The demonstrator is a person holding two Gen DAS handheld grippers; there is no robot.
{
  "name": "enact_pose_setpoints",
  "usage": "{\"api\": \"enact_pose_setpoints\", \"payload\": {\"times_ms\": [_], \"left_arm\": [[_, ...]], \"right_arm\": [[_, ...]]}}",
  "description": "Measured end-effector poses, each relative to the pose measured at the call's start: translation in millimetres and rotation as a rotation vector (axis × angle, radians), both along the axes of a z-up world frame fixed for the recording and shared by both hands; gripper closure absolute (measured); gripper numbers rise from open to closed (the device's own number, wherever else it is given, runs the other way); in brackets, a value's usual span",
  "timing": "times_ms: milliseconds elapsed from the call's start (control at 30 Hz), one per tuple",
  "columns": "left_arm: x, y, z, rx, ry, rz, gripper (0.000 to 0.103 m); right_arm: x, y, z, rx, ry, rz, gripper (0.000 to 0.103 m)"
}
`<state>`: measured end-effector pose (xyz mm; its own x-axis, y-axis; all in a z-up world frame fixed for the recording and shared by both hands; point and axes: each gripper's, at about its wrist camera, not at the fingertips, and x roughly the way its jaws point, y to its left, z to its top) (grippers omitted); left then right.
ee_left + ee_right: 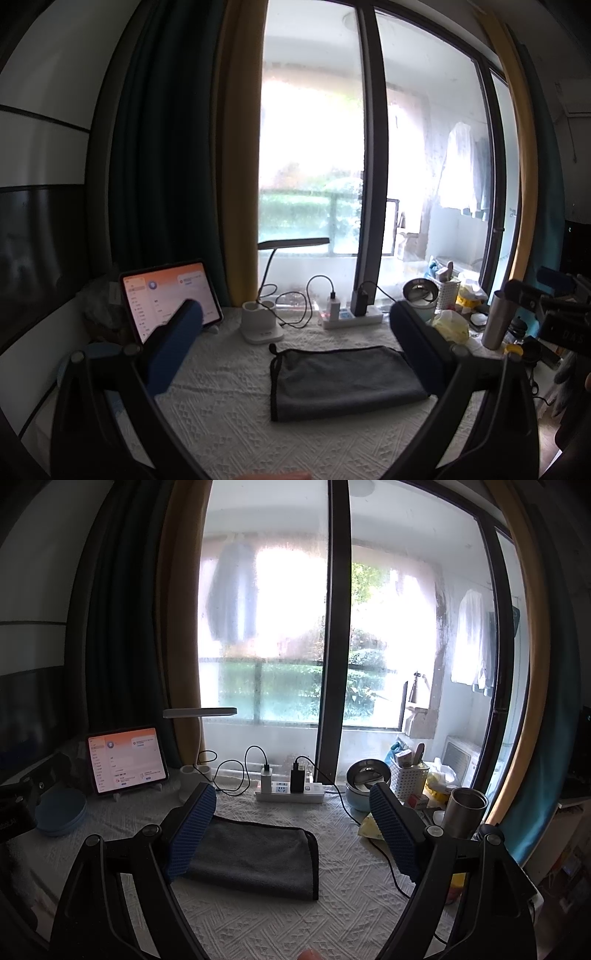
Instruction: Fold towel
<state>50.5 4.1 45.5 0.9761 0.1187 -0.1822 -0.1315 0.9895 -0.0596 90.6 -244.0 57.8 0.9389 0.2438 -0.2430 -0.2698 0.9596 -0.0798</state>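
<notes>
Grey towel (343, 380) lies folded flat mid-table on the white textured tablecloth (229, 413), dark trim along its edges. Left gripper (295, 354) hangs above it, jaws spread wide, holding nothing. Right gripper (291, 834) likewise, jaws wide apart, nothing between them. Behind the towel: power strip (291, 794) with chargers. Lit tablet (125, 758) back left; steel tumbler (467, 810) right.

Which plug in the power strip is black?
The right-hand charger in the power strip is black. The one left of it is white, with a black cable looping out of its top.
</notes>
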Motion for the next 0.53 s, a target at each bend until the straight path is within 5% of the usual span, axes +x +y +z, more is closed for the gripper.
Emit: {"api": "enact_pose_setpoints", "payload": {"times_ms": [533], "left_arm": [[13,-8,-3,0.014,0.024,-0.014,0.001]], "right_arm": [[9,-7,-2,0.007,0.018,0.004,0.016]]}}
